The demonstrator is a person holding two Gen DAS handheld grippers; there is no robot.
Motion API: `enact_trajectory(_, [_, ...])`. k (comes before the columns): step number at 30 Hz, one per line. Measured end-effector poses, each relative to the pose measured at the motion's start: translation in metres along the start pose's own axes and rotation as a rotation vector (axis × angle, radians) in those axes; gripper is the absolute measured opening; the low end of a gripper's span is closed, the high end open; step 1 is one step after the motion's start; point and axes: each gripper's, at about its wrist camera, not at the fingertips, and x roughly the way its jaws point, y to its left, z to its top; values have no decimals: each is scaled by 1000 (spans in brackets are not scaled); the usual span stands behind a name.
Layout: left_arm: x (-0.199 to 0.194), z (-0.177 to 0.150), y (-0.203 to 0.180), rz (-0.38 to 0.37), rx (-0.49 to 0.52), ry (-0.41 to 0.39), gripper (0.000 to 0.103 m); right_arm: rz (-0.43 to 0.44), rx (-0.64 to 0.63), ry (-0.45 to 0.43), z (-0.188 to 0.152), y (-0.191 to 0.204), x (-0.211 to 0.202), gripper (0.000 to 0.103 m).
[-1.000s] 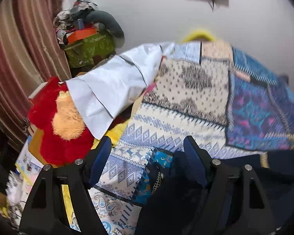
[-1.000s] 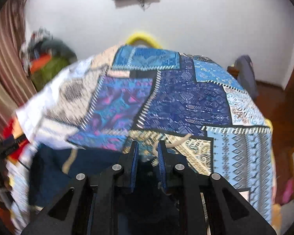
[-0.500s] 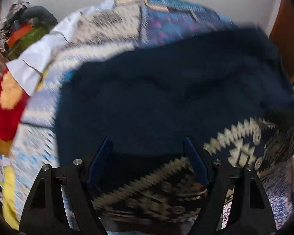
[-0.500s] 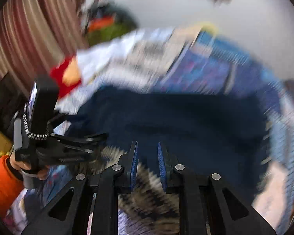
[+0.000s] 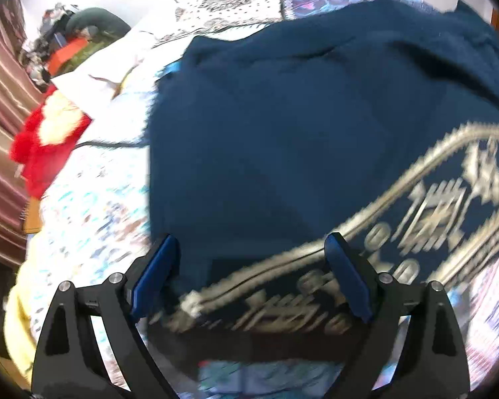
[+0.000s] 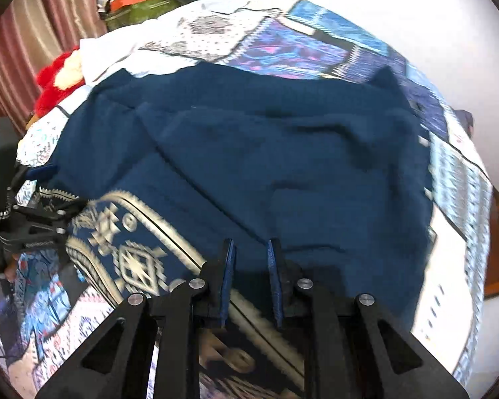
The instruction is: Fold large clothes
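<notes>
Navy garment [image 5: 282, 126] now spread flat over bedspread [image 6: 316, 43]; left gripper [image 5: 252, 279] jaws opening.

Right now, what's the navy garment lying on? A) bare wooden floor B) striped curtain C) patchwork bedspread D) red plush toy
C: the navy garment is spread flat over the patchwork bedspread, whose blue and white panels show past its edges on the far, left and right sides.

One dark blue garment [image 6: 249, 153] with a cream patterned border, spread over one patchwork bedspread [image 6: 302, 43]. Two grippers: left gripper [image 5: 249, 259] at the near left, right gripper [image 6: 251, 266] near the middle. One red and cream plush toy [image 5: 46, 139] far left, beside one striped curtain [image 5: 0, 106].
</notes>
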Motion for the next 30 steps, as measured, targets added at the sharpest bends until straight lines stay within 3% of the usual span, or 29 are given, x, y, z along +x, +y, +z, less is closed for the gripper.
enact_trajectory(4, [-1,-21,10,64,36,27,92,-178,-1,10,-18,-19,-11,15])
enact_trajectory(9, [-15,-49,21,88,35,9,92,-126,67,27,-41,-48,-22,15])
enact_trajectory(13, [-27,-71,25,97,22,9,91,-218,64,42,-50,-50,-27,15])
enact_trajectory(15, [-32,-73,29,82,0,4,92,-298,54,47,-55,-51,-27,38])
enact_trajectory(16, [-36,-77,32,61,-28,3,92,-359,50,32,-58,-53,-29,72])
enact_trajectory(17, [-40,-79,37,31,-63,3,91,-422,51,8,-63,-56,-32,101])
enact_trajectory(18, [-43,-80,43,-6,-102,5,91,-418,67,-5,-69,-63,-37,103])
enact_trajectory(22, [-51,-87,56,-193,-295,14,92,-267,194,6,-71,-83,-52,103])
enact_trajectory(28, [-26,-81,66,-488,-609,84,92,-184,201,-88,-51,-71,-85,103])
enact_trajectory(30, [-15,-77,63,-541,-662,100,91,-140,202,-103,-44,-62,-87,103])
